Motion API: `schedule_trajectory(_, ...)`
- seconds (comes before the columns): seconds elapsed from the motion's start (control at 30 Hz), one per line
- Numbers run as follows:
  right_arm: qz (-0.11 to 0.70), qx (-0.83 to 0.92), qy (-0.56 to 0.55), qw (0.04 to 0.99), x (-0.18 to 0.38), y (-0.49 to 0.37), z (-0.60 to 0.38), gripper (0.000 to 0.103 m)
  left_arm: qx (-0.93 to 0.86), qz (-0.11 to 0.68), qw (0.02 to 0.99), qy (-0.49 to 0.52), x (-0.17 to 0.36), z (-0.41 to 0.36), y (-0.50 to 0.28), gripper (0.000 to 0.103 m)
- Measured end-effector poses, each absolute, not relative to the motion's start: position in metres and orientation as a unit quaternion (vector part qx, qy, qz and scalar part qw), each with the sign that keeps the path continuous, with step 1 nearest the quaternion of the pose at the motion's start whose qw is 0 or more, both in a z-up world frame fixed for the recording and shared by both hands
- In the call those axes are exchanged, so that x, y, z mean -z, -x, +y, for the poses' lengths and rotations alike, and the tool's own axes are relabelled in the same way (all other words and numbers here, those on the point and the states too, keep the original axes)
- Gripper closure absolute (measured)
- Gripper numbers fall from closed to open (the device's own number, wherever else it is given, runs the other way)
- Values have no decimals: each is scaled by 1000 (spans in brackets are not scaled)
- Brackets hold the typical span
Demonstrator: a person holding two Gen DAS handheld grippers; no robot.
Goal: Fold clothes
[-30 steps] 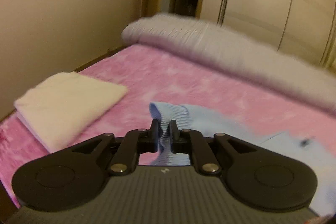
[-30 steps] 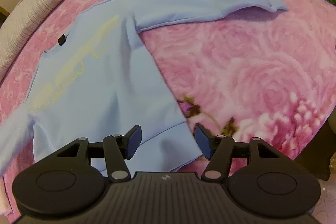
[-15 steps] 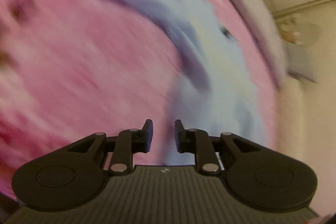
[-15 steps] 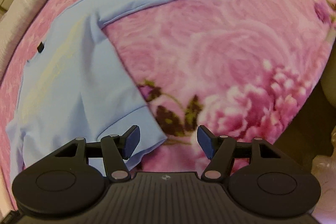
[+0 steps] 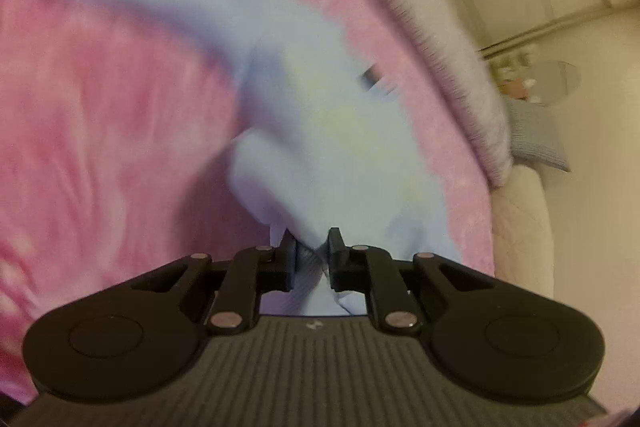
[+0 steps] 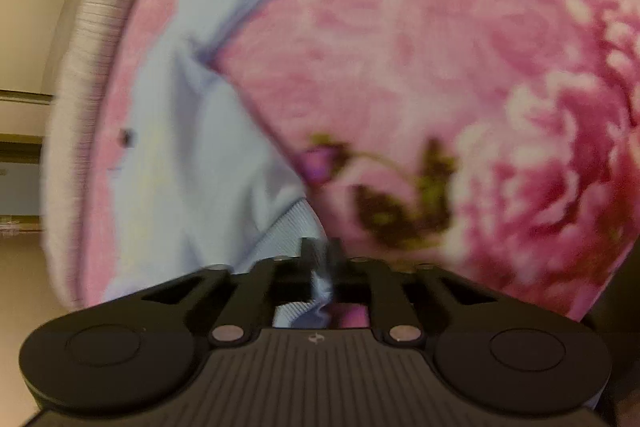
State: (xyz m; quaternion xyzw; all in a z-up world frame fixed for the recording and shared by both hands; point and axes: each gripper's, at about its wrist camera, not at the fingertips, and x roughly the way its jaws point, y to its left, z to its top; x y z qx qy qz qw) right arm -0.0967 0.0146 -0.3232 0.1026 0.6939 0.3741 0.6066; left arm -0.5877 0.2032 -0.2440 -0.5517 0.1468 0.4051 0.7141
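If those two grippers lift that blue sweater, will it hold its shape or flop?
Probably flop: the blue sweater already bunches where the left gripper pinches it. Its ribbed hem puckers in the right gripper too. It looks light, and the loose sleeve would likely dangle.

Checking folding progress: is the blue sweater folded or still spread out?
Spread out: the blue sweater lies flat on the pink blanket, one sleeve stretched outward.

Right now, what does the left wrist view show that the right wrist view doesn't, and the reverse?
Left only: the left tool, closed on a fold of the light blue sweatshirt, a grey cushion and a round mirror.
Right only: the right tool, its jaws just closed on the ribbed hem, and the dark flower print.
Both: the sweatshirt, its black tag, the pink blanket and the grey striped bolster.
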Motion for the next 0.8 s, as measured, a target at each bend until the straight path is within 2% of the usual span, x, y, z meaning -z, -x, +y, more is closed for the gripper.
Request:
schedule_trajectory(0.1,645,-445,-11,621,269,108,23,97,-446,318,702,455,208,202,578,85)
schedule_trajectory(0.13,628,-458,31,629,253,113,26,97,-454,391,676,428,213,201,572,76)
schedule_trajectory(0.17,613,-466,71,634,240,118,27,95,-460,445,651,408,226,196,570,75)
schedule_trajectory(0.23,617,-457,131,628,241,122,28,73,-459,470,631,412,248,187,571,75)
schedule_trajectory(0.27,623,-454,133,623,246,122,24,67,-454,458,633,429,256,184,573,75)
schedule_trajectory(0.3,628,-455,116,620,252,119,18,65,-454,440,635,445,263,181,574,75)
schedule_trajectory(0.37,640,-449,83,617,268,114,3,65,-463,400,635,472,272,178,582,73)
schedule_trajectory(0.5,654,-428,96,617,304,116,-6,63,-477,354,629,502,289,183,590,70)
schedule_trajectory(0.63,585,-479,168,633,307,147,-4,63,-488,338,627,505,306,195,594,65)
schedule_trajectory(0.8,538,-495,165,662,325,158,8,65,-492,296,621,533,325,206,603,63)
